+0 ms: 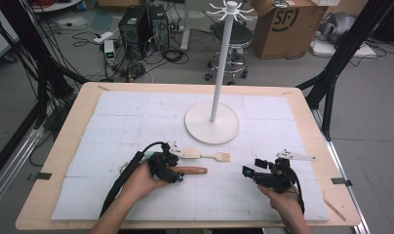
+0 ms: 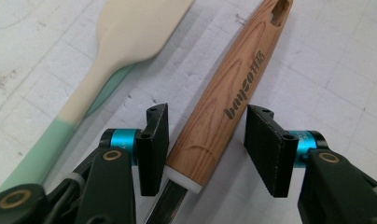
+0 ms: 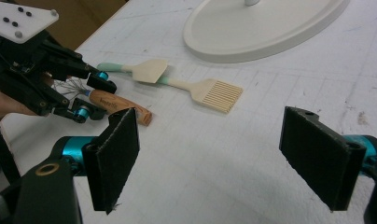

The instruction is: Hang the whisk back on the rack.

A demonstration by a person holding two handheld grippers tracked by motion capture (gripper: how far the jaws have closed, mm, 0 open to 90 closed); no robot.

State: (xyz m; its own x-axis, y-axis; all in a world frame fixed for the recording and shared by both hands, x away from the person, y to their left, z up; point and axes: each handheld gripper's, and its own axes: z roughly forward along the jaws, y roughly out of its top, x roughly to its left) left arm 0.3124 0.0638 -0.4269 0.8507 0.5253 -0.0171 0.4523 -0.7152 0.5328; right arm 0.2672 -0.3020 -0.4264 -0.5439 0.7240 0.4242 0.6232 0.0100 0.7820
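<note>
From the near edge of the surface [image 1: 63,146] two forearms reach in. The left hand [image 1: 139,181] holds the left gripper [image 1: 171,170] low over the white mat, pointing right and slightly away. The right hand [image 1: 283,197] holds the right gripper [image 1: 251,173] turned leftward, its grey plate [image 1: 295,156] on top.

The left gripper's fingers [image 2: 154,149] are spread, straddling the wooden handle [image 2: 228,102] of a whisk; the handle lies flat on the mat between them. The left finger stands just beside, perhaps touching, the handle's near end, while the right finger is clear of it, so nothing is clamped. The left gripper view shows the printed lettering on the grain, the slotted hole at the handle's far tip and a white collar at the near end, where metal begins. The right gripper view adds the thin wire loops behind the left gripper.

The right gripper's fingers [image 3: 114,158] stand wide apart with bare mat between them, holding nothing, well apart from the whisk.

Just beyond the whisk lies a cream spatula [image 1: 189,153] with a mint-green handle, close to the wooden handle in the left gripper view. To its right lies a flat cream brush [image 1: 222,156]; its grooved bristles are clear in the right gripper view.

Farther off stands a white hanging rack [image 1: 219,73] on a round base, its pole topped with hooks in the high view. Behind the surface are a stool [image 1: 231,36], a cardboard box [image 1: 283,27] and computer towers [image 1: 141,24] on the floor.
</note>
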